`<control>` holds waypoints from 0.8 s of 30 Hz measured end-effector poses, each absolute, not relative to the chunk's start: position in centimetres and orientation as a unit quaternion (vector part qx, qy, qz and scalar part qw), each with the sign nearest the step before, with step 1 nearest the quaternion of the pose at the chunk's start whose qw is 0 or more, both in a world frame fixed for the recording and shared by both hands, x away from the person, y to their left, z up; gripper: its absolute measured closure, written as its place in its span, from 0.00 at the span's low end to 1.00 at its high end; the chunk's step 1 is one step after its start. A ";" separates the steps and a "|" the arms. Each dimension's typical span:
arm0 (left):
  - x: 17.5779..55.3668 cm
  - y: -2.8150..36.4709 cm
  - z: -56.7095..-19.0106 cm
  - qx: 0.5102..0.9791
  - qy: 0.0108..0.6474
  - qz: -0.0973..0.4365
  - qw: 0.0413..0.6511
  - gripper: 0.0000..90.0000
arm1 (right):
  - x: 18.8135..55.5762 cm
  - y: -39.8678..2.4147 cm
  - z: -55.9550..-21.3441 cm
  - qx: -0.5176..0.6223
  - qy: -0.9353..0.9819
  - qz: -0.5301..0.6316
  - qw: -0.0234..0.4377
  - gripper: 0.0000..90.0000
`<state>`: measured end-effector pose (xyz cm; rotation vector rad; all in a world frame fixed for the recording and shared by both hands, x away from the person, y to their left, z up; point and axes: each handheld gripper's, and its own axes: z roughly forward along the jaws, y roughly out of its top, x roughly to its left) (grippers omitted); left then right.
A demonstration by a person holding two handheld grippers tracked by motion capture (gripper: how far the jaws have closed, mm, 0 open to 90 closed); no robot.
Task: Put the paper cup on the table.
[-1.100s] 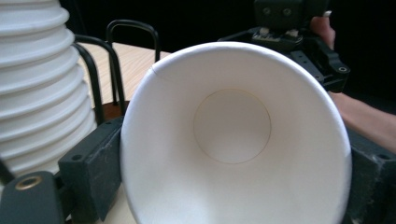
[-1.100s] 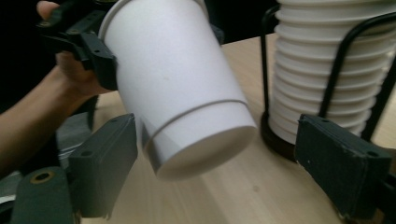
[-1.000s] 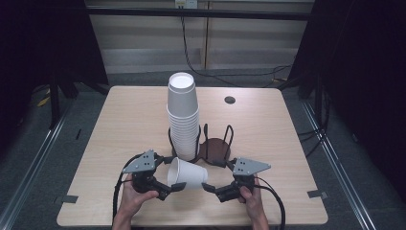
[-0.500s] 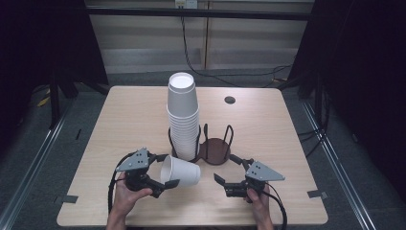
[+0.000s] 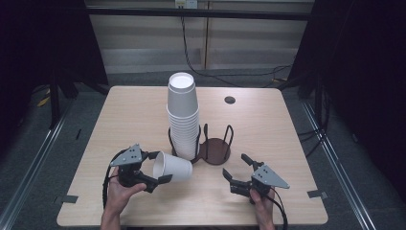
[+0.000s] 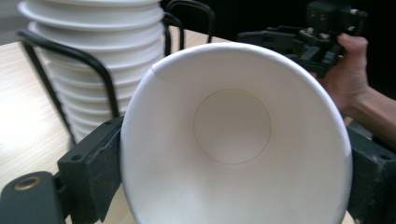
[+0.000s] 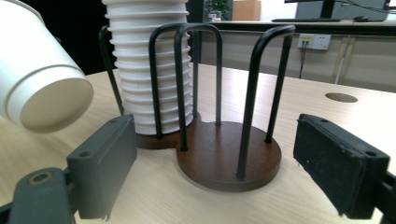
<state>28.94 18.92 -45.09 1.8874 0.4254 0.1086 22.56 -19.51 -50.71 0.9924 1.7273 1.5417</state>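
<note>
So right in the middle of the table (image 5: 134, 120) there's a dark wooden cup holder (image 5: 213, 149) with two round bays and black wire hoops, and the left bay has a tall stack of white cups (image 5: 183, 115) jammed in it, rising way above the hoops, while the right bay is bare. From the right gripper view that holder sits dead ahead between the jaws, hoops standing upright in the way. There's a small round grommet hole (image 5: 230, 99) near the far edge of the table, well apart from everything. The tabletop is light wood grain, the floor around it is grey, there's a cable (image 5: 191, 57) hanging down the back wall, and dark curtains on both sides. The left gripper (image 5: 155, 167) is near the front left, jaws clamped on either side of a single white cup (image 5: 172, 166) near its rim, cup lying sideways with the open mouth facing the hand and its base pointing at the holder, just beside the stack. The right gripper (image 5: 237, 167) sits front right, tilted toward the holder, jaws spread wide and gripping nothing.
</note>
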 end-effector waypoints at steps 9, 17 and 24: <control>29.6 19.5 -44.7 0.820 0.198 0.050 0.535 0.11 | 21.8 -19.6 -50.9 0.369 0.628 0.596 0.340 0.15; 30.0 20.9 -43.1 0.829 0.221 0.073 0.509 0.11 | 21.5 -20.0 -51.1 0.355 0.613 0.618 0.340 0.14; 30.9 21.7 -42.1 0.829 0.240 0.087 0.498 0.11 | 21.5 -20.0 -51.1 0.354 0.613 0.619 0.340 0.15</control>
